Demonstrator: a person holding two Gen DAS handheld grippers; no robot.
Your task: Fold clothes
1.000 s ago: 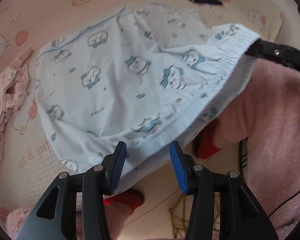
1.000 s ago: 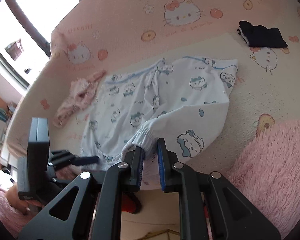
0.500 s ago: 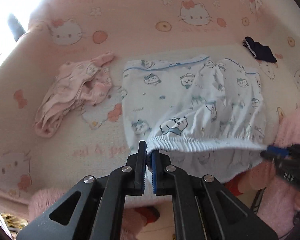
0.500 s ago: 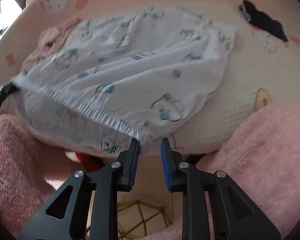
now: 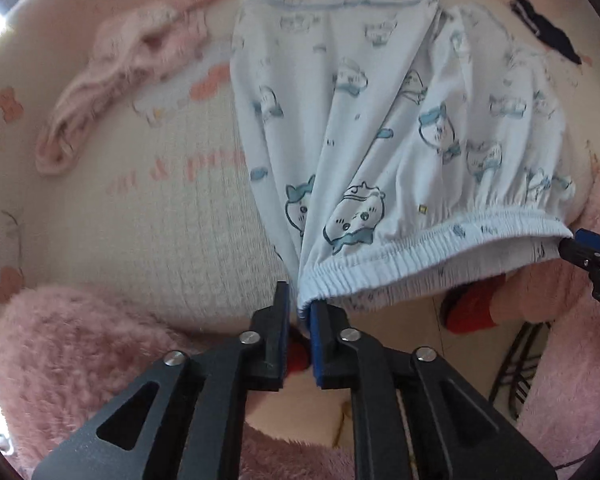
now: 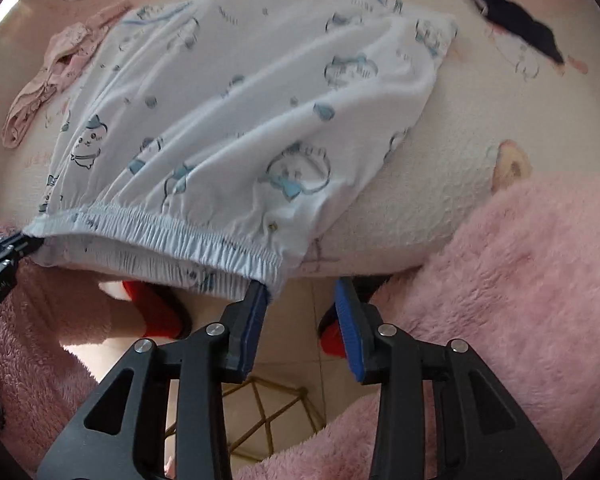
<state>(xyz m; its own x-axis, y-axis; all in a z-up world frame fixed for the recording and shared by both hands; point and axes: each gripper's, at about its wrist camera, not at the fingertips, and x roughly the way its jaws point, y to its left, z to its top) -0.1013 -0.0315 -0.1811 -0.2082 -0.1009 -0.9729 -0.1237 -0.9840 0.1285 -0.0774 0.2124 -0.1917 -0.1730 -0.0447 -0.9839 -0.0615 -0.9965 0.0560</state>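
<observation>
So we're looking down at a bed [image 5: 188, 240] with a cream and pink cartoon-cat sheet, and the near edge of it drops off to a tiled floor right under both grippers. Fuzzy pink sleeves [image 6: 532, 280] crowd the bottom and sides of both views and hide a good bit of that edge.

Closest in, the left gripper [image 5: 299, 312] has its blue pads only slightly apart, and its jaws are opening. The corner of the elastic waistband of the light blue printed shorts [image 5: 380, 140] sits right between the tips, but we can't really tell if the pads still press on it, since the corner covers the contact. Something red shows just below the tips, mostly blocked by the fingers.

The right gripper [image 6: 302, 294] is clearly spread, jaws opening, with the other waistband corner touching only its left pad and the right pad standing free. In the left view it's cut off at the right edge.

The waistband runs stretched between the two grippers, hanging over the bed edge; the legs of the shorts lie out ahead on the sheet.

Farther off, ahead and to the left, there's a crumpled pink garment [image 5: 112, 92]. Ahead to the right is a small dark garment [image 6: 516, 36], too blurry to say what it is.
</observation>
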